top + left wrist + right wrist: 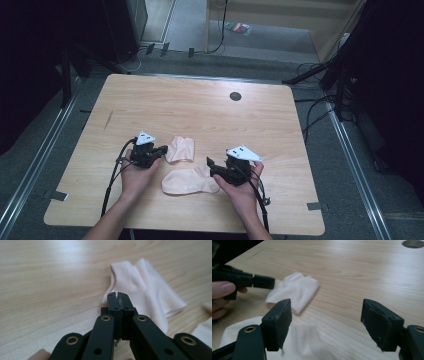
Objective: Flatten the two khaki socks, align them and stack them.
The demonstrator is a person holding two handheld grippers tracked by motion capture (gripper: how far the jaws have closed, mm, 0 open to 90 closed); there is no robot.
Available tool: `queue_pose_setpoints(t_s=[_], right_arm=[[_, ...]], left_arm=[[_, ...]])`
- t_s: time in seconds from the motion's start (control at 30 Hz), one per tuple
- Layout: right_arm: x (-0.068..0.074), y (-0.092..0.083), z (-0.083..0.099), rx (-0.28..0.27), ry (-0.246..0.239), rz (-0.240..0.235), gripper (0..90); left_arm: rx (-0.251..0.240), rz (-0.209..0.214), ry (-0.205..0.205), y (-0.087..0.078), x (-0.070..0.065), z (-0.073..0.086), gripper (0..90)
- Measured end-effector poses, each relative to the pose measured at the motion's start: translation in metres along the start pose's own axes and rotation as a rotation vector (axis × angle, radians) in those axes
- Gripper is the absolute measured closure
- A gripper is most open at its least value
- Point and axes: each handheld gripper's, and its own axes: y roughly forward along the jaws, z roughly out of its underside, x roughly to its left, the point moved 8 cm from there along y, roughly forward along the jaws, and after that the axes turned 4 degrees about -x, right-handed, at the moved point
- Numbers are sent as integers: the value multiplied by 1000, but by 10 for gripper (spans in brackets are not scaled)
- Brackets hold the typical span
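Two pale pink socks lie on the wooden table (200,110). A folded sock (181,149) (145,290) (295,290) sits between my hands. My left gripper (163,150) (117,295) (263,281) is at that sock's left edge, its jaws pressed together with a thin sliver of pale fabric between them. A second sock (187,182) (304,342) (205,330) lies flat nearer the front edge. My right gripper (211,168) (328,307) hovers open over the right end of this flat sock, and nothing sits between its jaws.
A dark round grommet (235,96) (413,243) sits in the table's far middle. Black stands and cables (320,75) crowd the floor to the right and back. Metal rails (35,165) run along both sides of the table.
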Motion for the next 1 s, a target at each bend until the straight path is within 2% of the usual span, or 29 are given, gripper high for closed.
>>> queue_pose_setpoints(t_s=[0.13, 0.23, 0.3, 0.33, 0.37, 0.47, 0.57, 0.67, 0.77, 0.83, 0.87, 0.93, 0.97, 1.0], right_arm=[[16, 8, 1, 9, -31, -49, 300], [29, 16, 3, 24, -50, -72, 305], [38, 22, 5, 35, -65, -90, 303], [38, 22, 5, 35, -65, -90, 303], [48, 29, 9, 45, -84, -101, 302], [59, 39, 13, 60, -108, -105, 292], [68, 49, 14, 63, -144, -89, 264], [72, 56, 13, 62, -150, -67, 237], [78, 68, 10, 55, -189, -7, 238], [76, 72, 8, 42, -195, 49, 300], [76, 73, 7, 36, -193, 60, 364], [71, 73, 5, 18, -197, 104, 583], [70, 72, 4, 17, -192, 95, 686], [70, 72, 4, 17, -192, 95, 686]], left_arm=[[-61, 50, -15, -13, -13, -19, 900], [-87, 86, -13, -20, -24, -30, 900], [-97, 102, -13, -23, -31, -35, 900], [-97, 102, -13, -23, -31, -35, 900], [-100, 112, -5, -24, -36, -38, 900], [-102, 121, -15, -23, -41, -40, 900], [-101, 128, -26, -22, -45, -42, 900], [-104, 131, -35, -22, -47, -44, 900], [-103, 144, -42, -21, -51, -47, 900], [-102, 150, -40, -20, -53, -48, 900], [-99, 161, -43, -20, -55, -48, 900], [-107, 191, -49, -20, -57, -48, 900], [-111, 192, -48, -21, -57, -48, 878], [-111, 192, -48, -21, -57, -48, 791]])
